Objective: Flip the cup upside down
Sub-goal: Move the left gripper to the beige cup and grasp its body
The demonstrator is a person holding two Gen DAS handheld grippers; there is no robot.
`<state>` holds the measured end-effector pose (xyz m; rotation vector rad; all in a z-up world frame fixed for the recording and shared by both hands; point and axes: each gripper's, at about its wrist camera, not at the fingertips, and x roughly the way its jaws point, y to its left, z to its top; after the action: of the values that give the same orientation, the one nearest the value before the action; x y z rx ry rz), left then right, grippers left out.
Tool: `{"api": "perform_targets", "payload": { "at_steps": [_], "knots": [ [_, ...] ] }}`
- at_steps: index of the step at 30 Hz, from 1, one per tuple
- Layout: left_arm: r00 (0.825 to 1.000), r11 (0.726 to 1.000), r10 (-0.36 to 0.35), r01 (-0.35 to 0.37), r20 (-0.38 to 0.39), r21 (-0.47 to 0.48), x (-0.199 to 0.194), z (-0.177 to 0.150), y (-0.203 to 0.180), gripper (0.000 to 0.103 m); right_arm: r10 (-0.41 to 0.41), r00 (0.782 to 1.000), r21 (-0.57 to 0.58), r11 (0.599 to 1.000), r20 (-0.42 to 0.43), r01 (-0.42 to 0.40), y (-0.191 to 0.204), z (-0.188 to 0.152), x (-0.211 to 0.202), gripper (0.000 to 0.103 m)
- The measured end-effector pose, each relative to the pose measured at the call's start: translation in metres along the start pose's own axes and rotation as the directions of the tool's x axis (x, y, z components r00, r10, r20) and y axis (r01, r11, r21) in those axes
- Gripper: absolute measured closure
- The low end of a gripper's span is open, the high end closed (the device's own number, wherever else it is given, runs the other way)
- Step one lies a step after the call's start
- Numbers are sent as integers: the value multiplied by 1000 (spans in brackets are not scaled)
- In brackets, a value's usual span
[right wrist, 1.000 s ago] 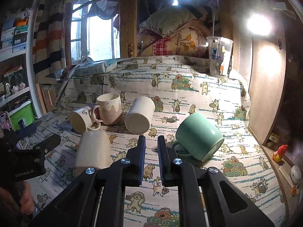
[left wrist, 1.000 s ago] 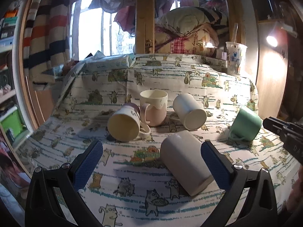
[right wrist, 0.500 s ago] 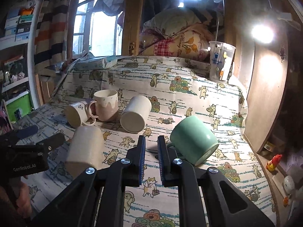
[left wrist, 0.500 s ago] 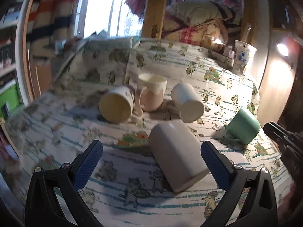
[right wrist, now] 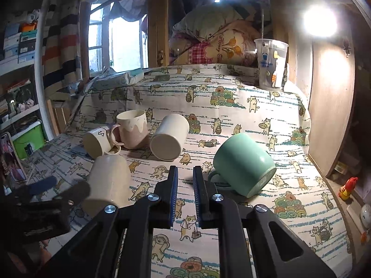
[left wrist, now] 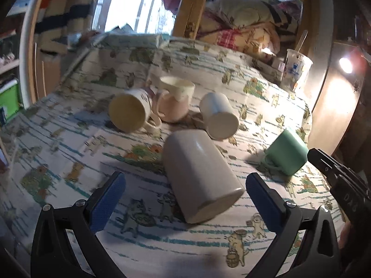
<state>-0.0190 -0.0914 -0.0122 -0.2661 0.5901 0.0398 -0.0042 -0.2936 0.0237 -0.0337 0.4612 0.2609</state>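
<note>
A beige handleless cup [left wrist: 197, 173] lies on its side on the cat-print cloth, its base toward me; it also shows in the right wrist view [right wrist: 109, 183]. My left gripper [left wrist: 185, 187] is open, its blue pads on either side of the cup's near end, not touching it. My right gripper [right wrist: 184, 178] is shut and empty, hovering between the beige cup and a green mug [right wrist: 243, 164] lying on its side. The green mug shows in the left wrist view [left wrist: 287, 153] too.
Behind stand a pink mug [left wrist: 176, 99] upright, a cream mug [left wrist: 129, 111] on its side and a white cup [left wrist: 219, 115] on its side. A clear plastic cup [right wrist: 270, 63] stands at the back right. A wooden panel [right wrist: 329, 115] borders the right edge.
My left gripper has moved forward and tilted, so the beige cup now lies between its open fingers. My right gripper has crept forward, still shut.
</note>
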Motion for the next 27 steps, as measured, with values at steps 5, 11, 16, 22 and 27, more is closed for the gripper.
{"api": "perform_targets", "payload": {
  "at_steps": [5, 11, 16, 22, 27],
  "knots": [
    [1000, 1000, -1, 0, -21, -4, 8, -2, -5, 0, -13, 1000, 24, 1000, -13, 13, -9, -6, 6, 73],
    [998, 999, 29, -28, -51, 21, 19, -8, -11, 0, -18, 1000, 31, 999, -12, 18, -14, -9, 7, 63],
    [998, 1000, 16, -14, -68, 23, 22, -10, -10, 0, -50, 999, 0, 999, 1, 50, -9, -9, 4, 51],
    [995, 999, -31, 33, -99, 17, 28, -13, -16, 5, -57, 998, -2, 998, 5, 57, -4, -7, 3, 47],
    [985, 998, -43, 49, -167, 34, 40, -13, -15, 29, -64, 998, -30, 997, 11, 64, -1, -1, -3, 44]
  ]
}}
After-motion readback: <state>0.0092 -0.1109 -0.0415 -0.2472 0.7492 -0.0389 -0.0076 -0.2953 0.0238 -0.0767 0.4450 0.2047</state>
